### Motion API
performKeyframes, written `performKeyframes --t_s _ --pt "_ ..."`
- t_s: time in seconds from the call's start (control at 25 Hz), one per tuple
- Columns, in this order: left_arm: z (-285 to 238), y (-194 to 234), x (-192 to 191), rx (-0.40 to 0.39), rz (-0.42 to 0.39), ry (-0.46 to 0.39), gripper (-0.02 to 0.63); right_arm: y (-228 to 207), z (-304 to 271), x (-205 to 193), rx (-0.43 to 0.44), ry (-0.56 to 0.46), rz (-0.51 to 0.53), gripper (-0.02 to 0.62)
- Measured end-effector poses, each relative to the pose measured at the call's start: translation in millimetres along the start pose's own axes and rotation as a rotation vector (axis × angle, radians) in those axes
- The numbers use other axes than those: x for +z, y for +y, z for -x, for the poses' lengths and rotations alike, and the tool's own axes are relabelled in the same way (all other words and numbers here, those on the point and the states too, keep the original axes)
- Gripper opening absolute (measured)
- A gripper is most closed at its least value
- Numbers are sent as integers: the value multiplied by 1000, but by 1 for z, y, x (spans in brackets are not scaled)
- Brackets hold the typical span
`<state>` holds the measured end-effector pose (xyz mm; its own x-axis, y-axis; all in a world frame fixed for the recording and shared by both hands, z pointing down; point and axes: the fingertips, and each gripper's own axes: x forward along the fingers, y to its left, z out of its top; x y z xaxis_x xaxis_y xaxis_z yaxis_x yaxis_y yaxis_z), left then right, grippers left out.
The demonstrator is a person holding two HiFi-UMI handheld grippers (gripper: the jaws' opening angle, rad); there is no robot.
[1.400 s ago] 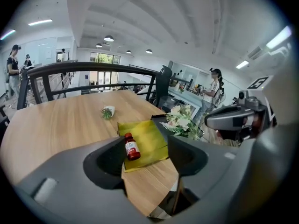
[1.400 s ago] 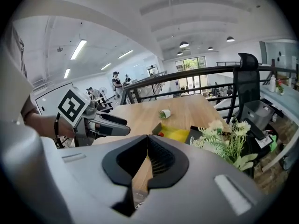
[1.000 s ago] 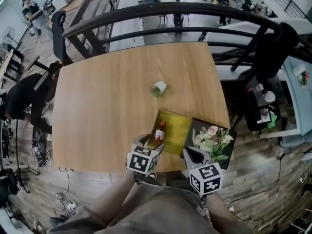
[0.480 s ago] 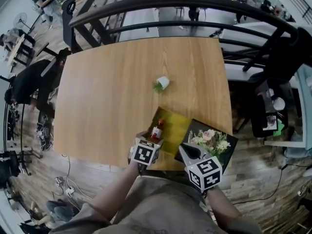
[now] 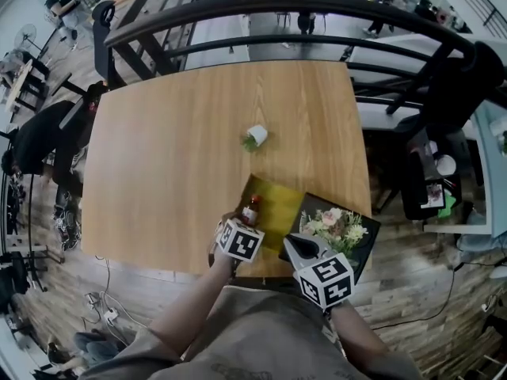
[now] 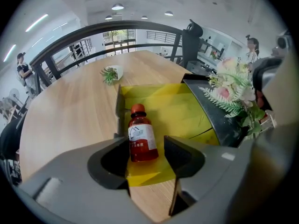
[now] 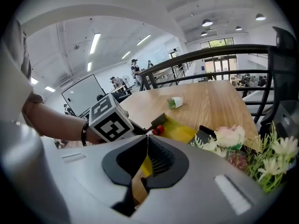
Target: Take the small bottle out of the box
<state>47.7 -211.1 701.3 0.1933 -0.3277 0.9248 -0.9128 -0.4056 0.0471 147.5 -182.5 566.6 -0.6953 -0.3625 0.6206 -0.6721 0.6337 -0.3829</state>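
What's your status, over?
Left hand-held gripper closing around small red-capped brown bottle in yellow cardboard box. Right hand-held gripper shut, empty. Nothing blocking.

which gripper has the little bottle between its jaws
The left gripper: the small bottle sits between its closing jaws, not yet pinched. The right gripper has its jaws together, with nothing in them.

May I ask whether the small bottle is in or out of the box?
In: the bottle sits on the box's yellow floor, between the left gripper's closing jaws.

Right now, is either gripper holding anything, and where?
Nothing yet: left gripper jaws closing round the small bottle, low on its body; right gripper shut, empty.
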Motion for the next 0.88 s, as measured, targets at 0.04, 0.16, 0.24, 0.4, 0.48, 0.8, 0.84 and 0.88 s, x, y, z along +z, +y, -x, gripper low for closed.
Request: performKeyframes --t_s 0.04,0.16,0.24,0.4,0.48,0.8,0.84,0.88 --pt "-2 0 1 3 -14 8 232 0 0 0 -3 0 -1 14" --pt "-10 -3 4 -2 -58 41 230 -2 0 0 -17 -2 -9 14" --pt "-15 -4 6 -11 -60 53 222 -2 1 -1 -18 -8 -16 14" --pt "-21 -6 11 -24 -51 70 221 1 3 0 16 -16 -29 14" --pt "-27 -7 14 -19 -80 85 221 0 3 0 19 -17 -30 14" --pt "-44 -9 18 24 -195 139 224 -15 7 6 -51 -66 -85 14" --pt "-44 -10 19 18 -201 143 221 -16 7 7 -57 -66 -84 14" --pt "-45 -11 19 7 -207 144 221 -17 7 7 -64 -67 -84 14"
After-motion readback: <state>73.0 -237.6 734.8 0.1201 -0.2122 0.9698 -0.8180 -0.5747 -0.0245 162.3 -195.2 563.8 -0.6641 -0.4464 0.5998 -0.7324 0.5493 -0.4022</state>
